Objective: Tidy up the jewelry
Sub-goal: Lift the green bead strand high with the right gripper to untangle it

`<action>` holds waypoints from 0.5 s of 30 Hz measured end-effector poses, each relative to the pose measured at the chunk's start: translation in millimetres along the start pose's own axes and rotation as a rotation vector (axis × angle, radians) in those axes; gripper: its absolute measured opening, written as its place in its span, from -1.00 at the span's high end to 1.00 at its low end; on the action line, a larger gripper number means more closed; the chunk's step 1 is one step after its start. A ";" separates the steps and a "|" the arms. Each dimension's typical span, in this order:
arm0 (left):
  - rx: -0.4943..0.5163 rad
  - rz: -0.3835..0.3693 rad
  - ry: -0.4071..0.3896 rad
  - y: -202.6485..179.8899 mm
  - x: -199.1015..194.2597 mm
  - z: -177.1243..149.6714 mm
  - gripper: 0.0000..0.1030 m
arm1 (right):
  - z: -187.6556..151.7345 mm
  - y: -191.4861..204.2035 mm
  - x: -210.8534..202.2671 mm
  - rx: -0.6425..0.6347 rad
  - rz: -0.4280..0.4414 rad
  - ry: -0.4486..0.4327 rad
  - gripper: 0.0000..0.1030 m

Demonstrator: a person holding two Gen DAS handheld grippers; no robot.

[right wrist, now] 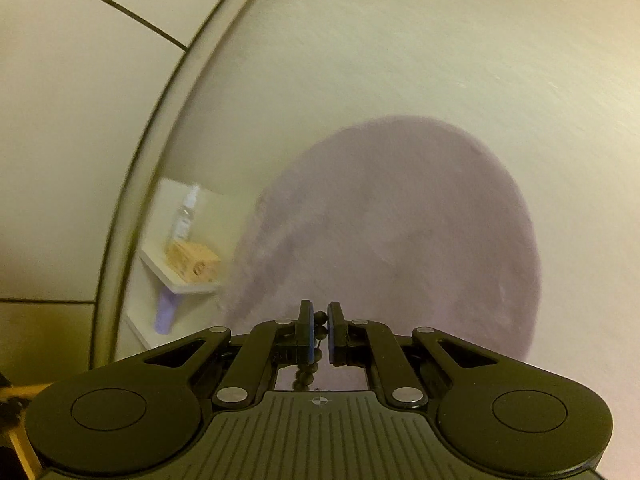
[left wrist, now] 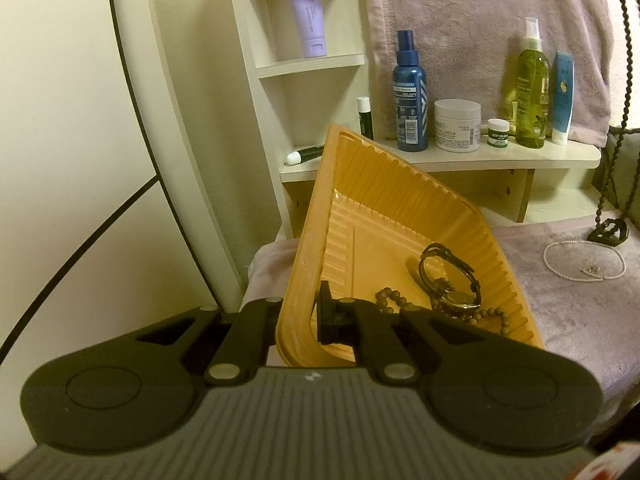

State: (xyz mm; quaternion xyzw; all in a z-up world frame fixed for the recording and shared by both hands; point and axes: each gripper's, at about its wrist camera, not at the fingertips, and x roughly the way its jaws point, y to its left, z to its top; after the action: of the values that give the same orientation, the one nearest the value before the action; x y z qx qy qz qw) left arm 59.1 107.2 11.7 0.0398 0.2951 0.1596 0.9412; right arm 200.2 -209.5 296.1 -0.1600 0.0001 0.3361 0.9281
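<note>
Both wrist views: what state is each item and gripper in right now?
Left gripper: jaws shut on the orange tray's rim.
Orange tray: tilted, held up at one edge.
Watch: lying inside the tray.
Brown bead bracelet: inside the tray, beside the watch.
Pearl necklace: loose on the pink towel.
Right gripper: jaws shut on the dark bead strand, which hangs below.

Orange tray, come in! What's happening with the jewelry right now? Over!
Left gripper shut on orange tray rim, tray tilted. Watch, brown beads inside. Right gripper shut on dark bead strand. Pearl necklace waits on cloth.
</note>
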 end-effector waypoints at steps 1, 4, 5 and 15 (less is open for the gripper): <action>0.000 0.000 0.000 -0.1 -0.2 0.1 0.92 | 3.6 2.5 1.2 0.005 0.014 -0.008 0.88; -0.001 -0.002 0.000 0.1 0.0 0.0 0.92 | 14.2 9.7 3.6 0.016 0.053 -0.031 0.88; -0.001 -0.002 0.000 -0.1 -0.2 0.1 0.92 | 17.9 13.1 5.6 0.020 0.069 -0.041 0.88; -0.006 -0.006 0.001 0.8 0.3 0.0 0.92 | 47.2 49.1 23.2 0.060 0.220 -0.094 0.88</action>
State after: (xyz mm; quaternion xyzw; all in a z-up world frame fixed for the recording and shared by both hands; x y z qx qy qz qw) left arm 59.1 108.1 11.7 0.0362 0.2950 0.1577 0.9417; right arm 182.5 -145.5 323.9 -0.1153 -0.0158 0.4430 0.8889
